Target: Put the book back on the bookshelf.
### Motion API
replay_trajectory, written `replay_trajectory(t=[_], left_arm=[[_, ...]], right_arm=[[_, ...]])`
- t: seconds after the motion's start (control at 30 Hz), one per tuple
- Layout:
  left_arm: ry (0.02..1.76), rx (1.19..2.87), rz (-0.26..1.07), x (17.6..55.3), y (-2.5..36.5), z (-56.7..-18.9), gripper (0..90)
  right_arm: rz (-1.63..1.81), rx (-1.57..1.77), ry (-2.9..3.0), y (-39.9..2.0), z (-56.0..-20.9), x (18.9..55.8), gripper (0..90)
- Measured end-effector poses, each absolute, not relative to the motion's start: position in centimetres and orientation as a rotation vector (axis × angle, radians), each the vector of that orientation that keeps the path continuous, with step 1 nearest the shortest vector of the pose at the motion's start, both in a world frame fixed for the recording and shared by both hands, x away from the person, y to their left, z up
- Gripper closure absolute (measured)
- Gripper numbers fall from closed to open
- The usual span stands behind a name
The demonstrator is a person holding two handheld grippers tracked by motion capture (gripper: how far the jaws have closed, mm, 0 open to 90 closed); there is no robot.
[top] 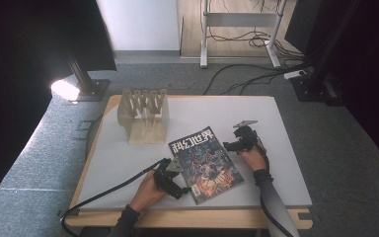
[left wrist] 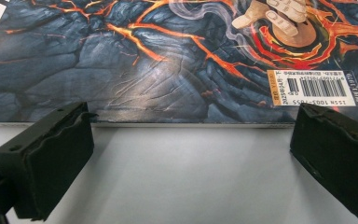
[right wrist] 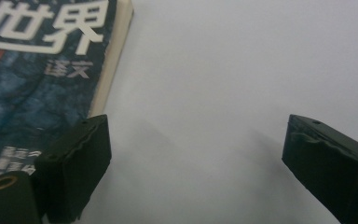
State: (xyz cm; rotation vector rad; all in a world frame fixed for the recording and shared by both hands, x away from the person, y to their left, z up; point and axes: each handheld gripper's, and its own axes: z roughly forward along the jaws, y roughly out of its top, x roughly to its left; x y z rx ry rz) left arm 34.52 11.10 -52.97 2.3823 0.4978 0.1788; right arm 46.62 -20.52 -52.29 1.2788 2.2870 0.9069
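Early days, by the look of it — magazine [top: 206, 164] flat on the white table [top: 276, 148], cover up, a little right of centre and turned at an angle, with the slotted wooden rack [top: 143, 116] standing apart at far left and holding nothing visible. Nothing lifted or gripped yet; judged from this, all of the pickup and any move toward the rack left to do.

Left gripper [top: 176, 185] at the magazine's near-left edge, jaws spread wide, bare table between the pads [left wrist: 46, 158] and the barcode corner just beyond — touching nothing. Right gripper [top: 238, 144] at the far-right edge beside the title, jaws likewise wide, one pad [right wrist: 77, 163] over the cover's border, the other above bare table — no clamp on the spine.
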Motion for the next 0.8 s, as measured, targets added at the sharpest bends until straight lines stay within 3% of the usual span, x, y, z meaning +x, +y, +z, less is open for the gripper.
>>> replay_trajectory(t=[0.27, 0.73, 0.8], left_arm=[[0.497, 2.382, 0.179, 34.5, 11.1, -53.0, 0.0], [0.500, 2.378, 0.179, 34.5, 11.1, -53.0, 0.0], [0.497, 2.382, 0.180, 34.5, 11.1, -53.0, 0.0]], right_arm=[[0.986, 1.259, 2.347, -20.1, -50.8, 45.2, 8.1], [1.080, 1.263, 2.463, -16.4, -52.1, 45.6, 21.3], [1.114, 1.300, 2.453, -16.2, -52.0, 45.7, 29.1]])
